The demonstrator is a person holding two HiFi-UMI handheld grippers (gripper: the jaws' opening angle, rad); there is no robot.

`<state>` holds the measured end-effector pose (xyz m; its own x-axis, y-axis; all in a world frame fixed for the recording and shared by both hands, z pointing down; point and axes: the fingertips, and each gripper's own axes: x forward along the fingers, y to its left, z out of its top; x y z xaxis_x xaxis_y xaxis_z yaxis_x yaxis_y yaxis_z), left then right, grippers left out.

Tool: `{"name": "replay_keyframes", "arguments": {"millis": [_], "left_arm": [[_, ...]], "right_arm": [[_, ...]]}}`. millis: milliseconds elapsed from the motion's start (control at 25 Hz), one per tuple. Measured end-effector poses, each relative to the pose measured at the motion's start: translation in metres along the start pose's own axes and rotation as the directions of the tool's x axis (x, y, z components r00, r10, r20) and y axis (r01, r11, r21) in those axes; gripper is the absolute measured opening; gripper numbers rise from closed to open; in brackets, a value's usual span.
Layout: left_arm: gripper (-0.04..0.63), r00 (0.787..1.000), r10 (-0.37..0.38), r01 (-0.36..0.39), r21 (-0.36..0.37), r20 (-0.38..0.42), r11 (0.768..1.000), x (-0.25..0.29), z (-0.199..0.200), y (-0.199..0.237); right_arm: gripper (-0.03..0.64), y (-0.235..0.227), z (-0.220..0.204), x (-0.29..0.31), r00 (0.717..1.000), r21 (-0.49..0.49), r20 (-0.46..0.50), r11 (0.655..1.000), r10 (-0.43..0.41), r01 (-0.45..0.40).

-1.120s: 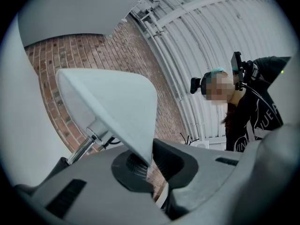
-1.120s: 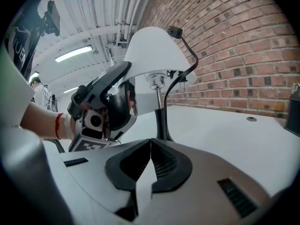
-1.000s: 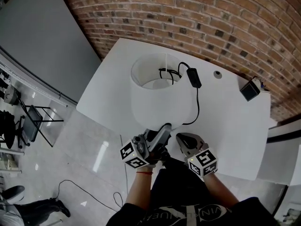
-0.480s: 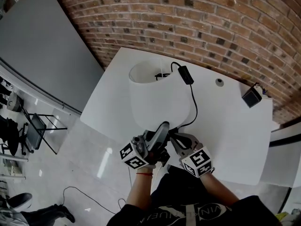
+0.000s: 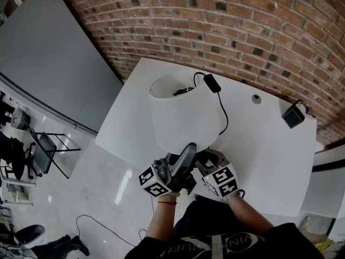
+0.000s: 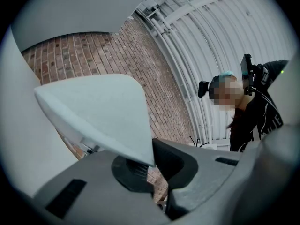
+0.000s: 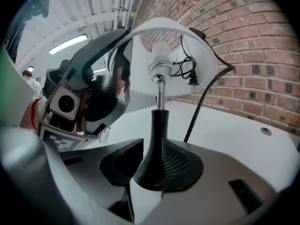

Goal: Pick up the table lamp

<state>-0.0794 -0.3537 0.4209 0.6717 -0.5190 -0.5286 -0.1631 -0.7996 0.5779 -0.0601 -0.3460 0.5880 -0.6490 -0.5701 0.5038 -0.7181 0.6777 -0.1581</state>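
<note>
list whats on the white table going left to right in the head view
lamp shade → small round cap → black box

Pale lettering runs across the person's black shirt (image 5: 215,242), too small and curved to read; nothing else is legible.
</note>
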Motion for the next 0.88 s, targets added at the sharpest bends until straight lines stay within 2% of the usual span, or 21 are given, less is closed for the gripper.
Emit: {"name": "replay_keyframes", "arguments": {"millis": [320, 600, 880], "left_arm": [[0.009, 1.0, -0.002, 0.002, -0.008, -0.003, 1.0, 0.004, 0.003, 0.005], [0.009, 0.999, -0.009, 0.008, -0.004, -0.033, 1.0, 0.01, 0.0, 0.003], [0.009, 1.0, -0.005, 0.005, -0.017, -0.018, 1.0, 0.009, 0.0, 0.004]], "right_arm": [[0.127, -0.01, 0.005, 0.019, 0.998, 0.004, -0.05, 1.0, -0.024, 0.024], [0.133, -0.013, 0.003, 0.028, 0.996, 0.03, -0.092, 1.0, -0.003, 0.006], [0.139, -0.014, 0.005, 0.035, 0.996, 0.043, -0.088, 0.999, 0.009, -0.006]]}}
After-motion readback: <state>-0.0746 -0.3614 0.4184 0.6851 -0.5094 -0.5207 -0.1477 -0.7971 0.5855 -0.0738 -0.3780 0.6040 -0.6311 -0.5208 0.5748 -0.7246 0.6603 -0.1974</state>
